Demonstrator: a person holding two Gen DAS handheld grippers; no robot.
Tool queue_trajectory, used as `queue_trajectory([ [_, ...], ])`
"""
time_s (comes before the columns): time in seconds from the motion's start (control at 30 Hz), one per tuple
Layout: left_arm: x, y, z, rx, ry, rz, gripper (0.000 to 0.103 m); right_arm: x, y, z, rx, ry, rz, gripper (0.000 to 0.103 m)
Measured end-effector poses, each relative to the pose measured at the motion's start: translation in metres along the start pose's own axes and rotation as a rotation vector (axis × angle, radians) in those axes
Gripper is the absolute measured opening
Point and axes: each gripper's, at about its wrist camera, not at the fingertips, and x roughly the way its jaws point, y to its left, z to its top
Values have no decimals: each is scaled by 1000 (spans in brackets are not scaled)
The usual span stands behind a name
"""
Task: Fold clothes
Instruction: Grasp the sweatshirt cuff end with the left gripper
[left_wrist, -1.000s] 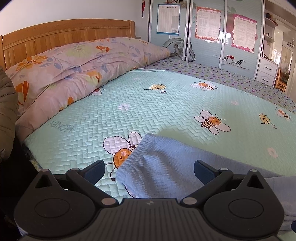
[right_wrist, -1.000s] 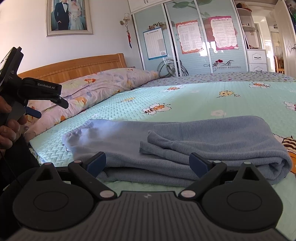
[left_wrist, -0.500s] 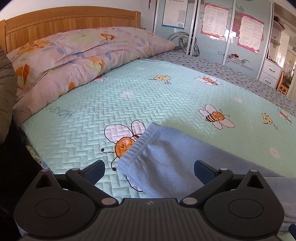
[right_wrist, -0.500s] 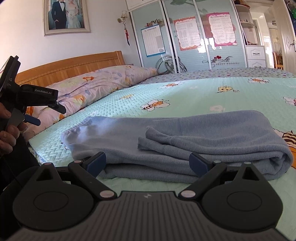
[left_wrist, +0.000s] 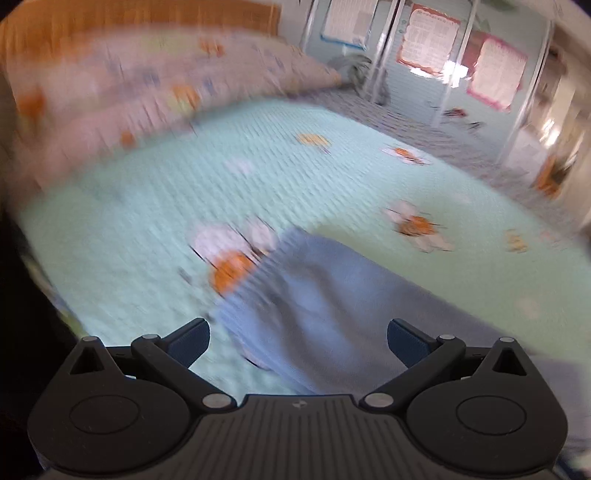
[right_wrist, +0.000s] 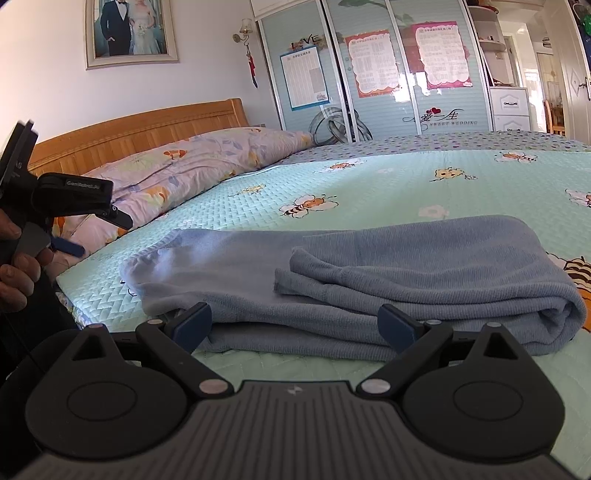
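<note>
A blue-grey knit garment (right_wrist: 369, 273) lies partly folded on the green bee-print bedspread (right_wrist: 388, 184), a sleeve laid over its middle. My right gripper (right_wrist: 295, 326) stands open at the garment's near edge, holding nothing. In the blurred left wrist view the garment's ribbed end (left_wrist: 317, 295) lies just ahead of my left gripper (left_wrist: 297, 343), which is open and empty. The right wrist view shows the left gripper (right_wrist: 85, 229) too, held in a hand (right_wrist: 16, 269) above the bed's left corner.
A floral quilt (right_wrist: 184, 173) lies rolled along the wooden headboard (right_wrist: 140, 129). Sliding wardrobe doors (right_wrist: 388, 74) with posters stand behind the bed. A white drawer unit (right_wrist: 511, 109) is at the far right. The bed's near-left corner (right_wrist: 74, 288) drops off beside the hand.
The left gripper has tilted and moved down toward the garment's ribbed end, and its view is now motion-blurred. The right gripper has dropped slightly closer to the garment edge. Both stay open.
</note>
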Motion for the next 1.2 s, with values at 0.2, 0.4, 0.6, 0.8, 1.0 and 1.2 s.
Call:
queue_trajectory([
  [0.2,39,89,-16,-479,158,-362,102,1,-3,-2,15,2,-5,97],
  [0.4,68,126,-29,-720,190,-466,102,5,-4,-4,23,15,-1,97],
  [0.6,93,123,-20,-803,206,-483,102,8,-4,-6,29,26,-3,97],
  [0.8,107,104,-2,-807,226,-497,102,12,-4,-7,28,36,-6,97],
  [1.0,125,88,13,-764,234,-462,102,15,-7,-8,29,45,-7,97],
  [1.2,126,68,31,-616,167,-447,89,17,-9,-10,29,47,-2,97],
])
